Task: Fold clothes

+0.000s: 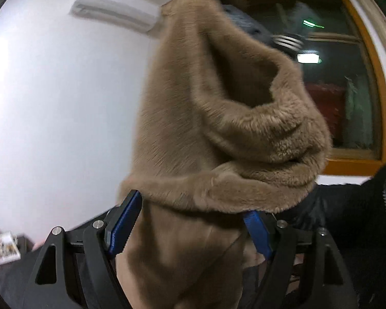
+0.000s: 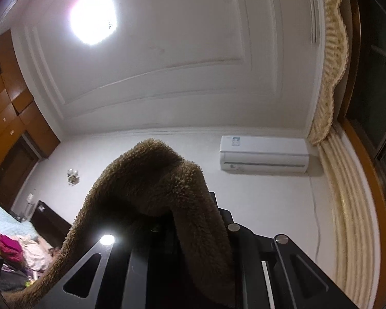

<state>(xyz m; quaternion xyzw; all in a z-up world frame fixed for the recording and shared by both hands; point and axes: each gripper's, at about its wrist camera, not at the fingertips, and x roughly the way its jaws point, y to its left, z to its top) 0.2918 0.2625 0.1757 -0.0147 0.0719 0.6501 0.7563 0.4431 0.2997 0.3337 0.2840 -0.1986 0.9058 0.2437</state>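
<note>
Left wrist view: tan plush fleece garment hangs upright between the left gripper's spread blue pads. Garment drapes over the right gripper, grip undeterminable.

Fleece garment hung between left gripper fingers, before window; air conditioner on wall to left. Garment draped over right gripper.

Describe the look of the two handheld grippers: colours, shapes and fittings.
The left gripper has matte black angular linkage arms with triangular cut-outs, round silver pivot pins, and blue ribbed fingers. The right gripper shows the same black cut-out arms and silver pins; its fingers are hidden under fabric. No cables or sleeves show.
</note>
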